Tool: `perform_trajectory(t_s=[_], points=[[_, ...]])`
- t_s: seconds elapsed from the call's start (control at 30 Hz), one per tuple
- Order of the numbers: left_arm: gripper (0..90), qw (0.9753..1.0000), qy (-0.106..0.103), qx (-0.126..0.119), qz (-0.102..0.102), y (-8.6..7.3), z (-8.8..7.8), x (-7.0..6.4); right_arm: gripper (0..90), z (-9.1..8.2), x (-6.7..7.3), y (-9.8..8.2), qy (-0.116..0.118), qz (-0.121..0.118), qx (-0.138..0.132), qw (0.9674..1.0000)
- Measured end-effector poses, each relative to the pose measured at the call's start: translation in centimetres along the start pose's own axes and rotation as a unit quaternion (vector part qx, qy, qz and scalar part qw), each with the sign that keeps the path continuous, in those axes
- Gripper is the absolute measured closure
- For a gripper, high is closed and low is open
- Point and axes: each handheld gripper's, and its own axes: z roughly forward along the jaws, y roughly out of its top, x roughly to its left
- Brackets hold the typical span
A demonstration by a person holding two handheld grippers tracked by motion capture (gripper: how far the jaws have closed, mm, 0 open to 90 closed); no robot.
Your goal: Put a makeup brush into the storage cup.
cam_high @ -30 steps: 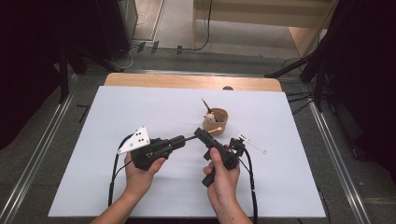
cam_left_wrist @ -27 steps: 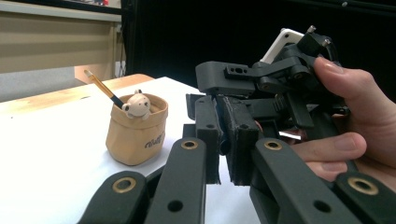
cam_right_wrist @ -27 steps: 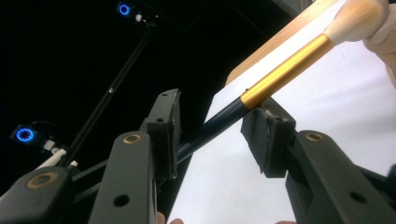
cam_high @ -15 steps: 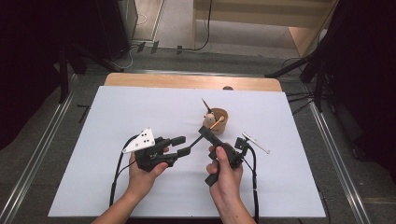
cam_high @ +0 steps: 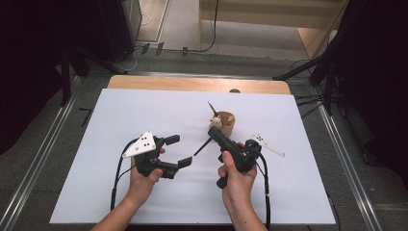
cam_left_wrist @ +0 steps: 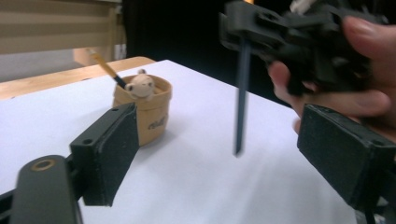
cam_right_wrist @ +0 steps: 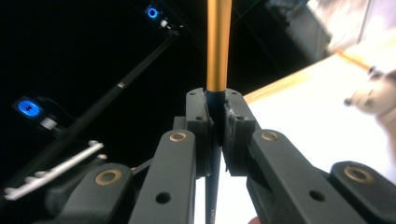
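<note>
The right claw (cam_high: 217,136) is clamped on a pencil (cam_high: 202,146), gripping it near the join of its dark lower part and gold upper part, as the right gripper view shows (cam_right_wrist: 218,46). In the high view the dark end slants down toward 8 o'clock, off the counter (cam_high: 120,115). The left claw (cam_high: 179,150) has just been opening and now stands wide apart with nothing between its pads; in the left gripper view the pencil (cam_left_wrist: 241,100) hangs beyond its two pads (cam_left_wrist: 112,154), touching neither.

The cup (cam_high: 223,123) sits at 12 o'clock from the right claw, just beside it, and already holds another pencil and a small bear figure. The step looks like a handover just finished, with the drop into the cup next. To do it well, keep the left claw back, turn the pencil upright, aim for the free gap beside the bear, and loosen only once the tip is inside the rim.
</note>
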Motion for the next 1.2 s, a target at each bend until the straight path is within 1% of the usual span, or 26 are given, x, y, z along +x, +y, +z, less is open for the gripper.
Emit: perform_trajectory(t_s=[0.03,0.07,0.1,0.13,0.2,0.23,0.27,0.3,0.37,0.4,0.47,0.53,0.57,0.6,0.63,0.67,0.7,0.77,0.87,0.9,1.03,1.13,1.2], points=[[6.9,1.0,-0.004,0.001,-0.001,0.0,-0.1,0.1,84.2,-0.1,0.1,0.3,-0.008,-0.025,-0.003,0.9996],[6.9,1.0,-0.006,0.001,-0.003,-0.1,-0.3,0.2,84.2,-0.1,0.1,0.3,-0.008,-0.025,-0.003,0.9996],[6.1,1.0,-0.007,0.002,-0.004,-0.2,-0.4,0.2,84.2,-0.2,0.2,0.4,-0.013,-0.036,-0.005,0.9993],[5.4,1.0,-0.001,0.003,-0.002,-0.2,-0.6,0.3,84.2,-0.3,0.2,0.5,-0.017,-0.045,-0.007,0.9988],[4.1,1.0,0.001,0.003,-0.005,-0.4,-1.0,0.6,84.2,-0.5,0.2,0.9,-0.029,-0.063,-0.011,0.9975],[3.2,1.0,0.004,0.003,-0.007,-0.5,-1.2,0.7,84.2,-0.6,0.2,1.3,-0.047,-0.091,-0.014,0.9947],[3.2,0.9999,0.007,0.004,-0.008,-0.5,-1.4,0.7,84.2,-0.6,0.2,1.3,-0.047,-0.091,-0.014,0.9947],[3.2,0.9999,0.01,0.006,-0.008,-0.6,-1.7,0.9,84.2,-0.7,0.2,1.6,-0.06,-0.109,-0.017,0.9922],[3.1,0.9998,0.015,0.006,-0.008,-0.8,-2.1,1.1,84.2,-0.8,0.1,1.8,-0.062,-0.111,-0.017,0.9918],[2.2,0.9998,0.018,0.006,-0.007,-0.9,-2.4,1.2,84.2,-0.9,0.0,2.2,-0.07,-0.119,-0.021,0.9902],[1.6,0.9997,0.023,0.004,-0.007,-1.2,-2.9,1.4,84.2,-1.0,0.0,2.4,-0.074,-0.121,-0.023,0.9897],[1.6,0.9995,0.032,0.005,-0.008,-1.4,-3.4,1.6,84.2,-1.1,-0.2,2.9,-0.079,-0.129,-0.028,0.9881],[1.6,0.9993,0.035,0.006,-0.007,-1.5,-3.6,1.7,84.2,-1.1,-0.2,3.1,-0.086,-0.136,-0.029,0.9865],[1.3,0.9992,0.038,0.005,-0.009,-1.7,-3.9,1.8,84.2,-1.1,-0.3,3.5,-0.096,-0.152,-0.032,0.9831],[1.3,0.9992,0.039,0.005,-0.008,-1.8,-4.1,1.8,84.2,-1.1,-0.3,3.5,-0.096,-0.152,-0.032,0.9831],[1.0,0.999,0.043,0.006,-0.009,-1.9,-4.4,1.9,84.2,-1.1,-0.3,3.7,-0.1,-0.157,-0.032,0.982],[1.0,0.9988,0.048,0.006,-0.008,-2.0,-4.7,2.0,84.2,-1.0,-0.4,4.1,-0.106,-0.169,-0.034,0.9793],[1.0,0.9985,0.054,0.004,-0.008,-2.2,-5.3,2.1,84.2,-0.9,-0.4,4.2,-0.108,-0.172,-0.032,0.9787],[0.6,0.9982,0.06,0.001,-0.008,-2.4,-6.0,2.3,84.2,-0.7,-0.6,4.6,-0.111,-0.186,-0.03,0.9758],[0.0,0.9981,0.061,-0.001,-0.007,-2.4,-6.3,2.3,84.2,-0.6,-0.6,4.6,-0.112,-0.188,-0.03,0.9753],[0.0,0.9975,0.071,-0.006,-0.004,-2.5,-7.2,2.4,84.2,-0.4,-0.8,5.0,-0.118,-0.206,-0.03,0.9709],[0.0,0.9969,0.079,-0.007,-0.002,-2.9,-7.9,2.5,84.1,-0.2,-1.0,5.3,-0.121,-0.215,-0.032,0.9686],[0.0,0.9964,0.085,-0.008,-0.003,-3.1,-8.3,2.5,84.2,-0.1,-1.2,5.6,-0.122,-0.218,-0.033,0.9678]])
